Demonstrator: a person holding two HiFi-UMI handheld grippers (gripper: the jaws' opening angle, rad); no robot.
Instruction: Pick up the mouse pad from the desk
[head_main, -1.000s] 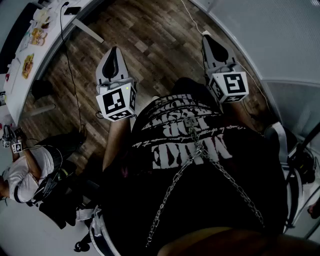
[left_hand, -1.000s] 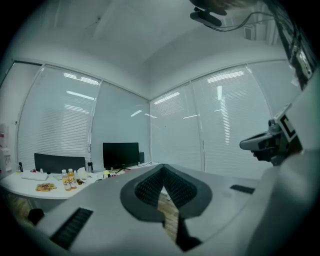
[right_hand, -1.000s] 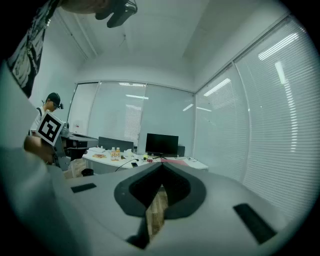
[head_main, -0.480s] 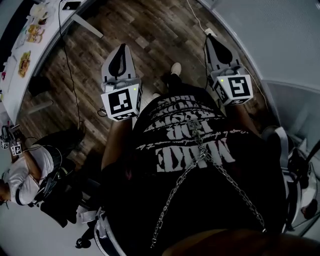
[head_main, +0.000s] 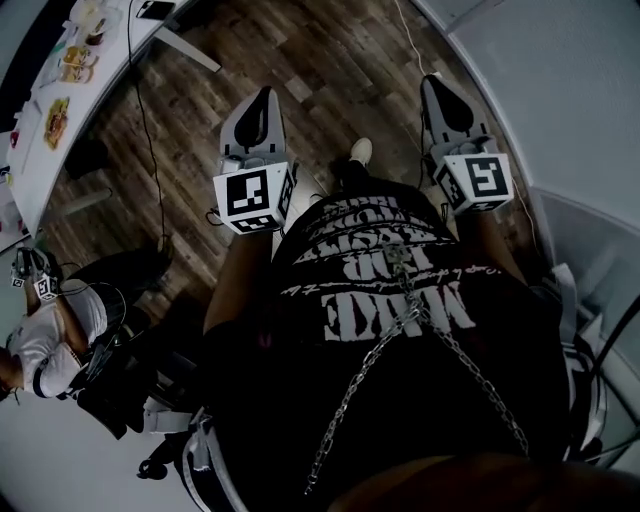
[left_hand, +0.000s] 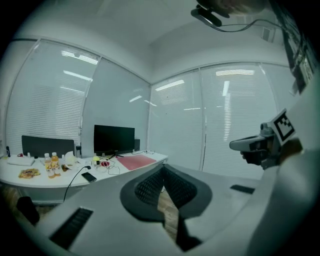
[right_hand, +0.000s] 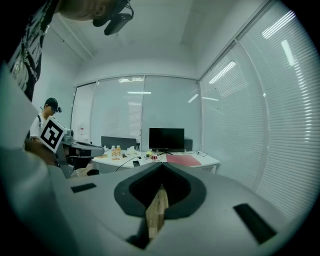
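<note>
Desk sits way off at the far left in my head view, white and curved, with a black cable trailing down onto the wood floor. Below it, another person is sitting at the left edge. Next over is my left gripper, held out over the floor with its jaws pressed together and nothing between them. My right gripper is off to the right, same deal: jaws closed tight, empty, just floor showing past the tips.

Looking along the left gripper, you can see the desk stuff properly: a couple of orange bottles on the left, a phone near the front edge, then a dark monitor. The mouse pad is the red one lying flat on the desk's right end, just right of the monitor. It's well apart from both grippers, nothing touching it.
</note>
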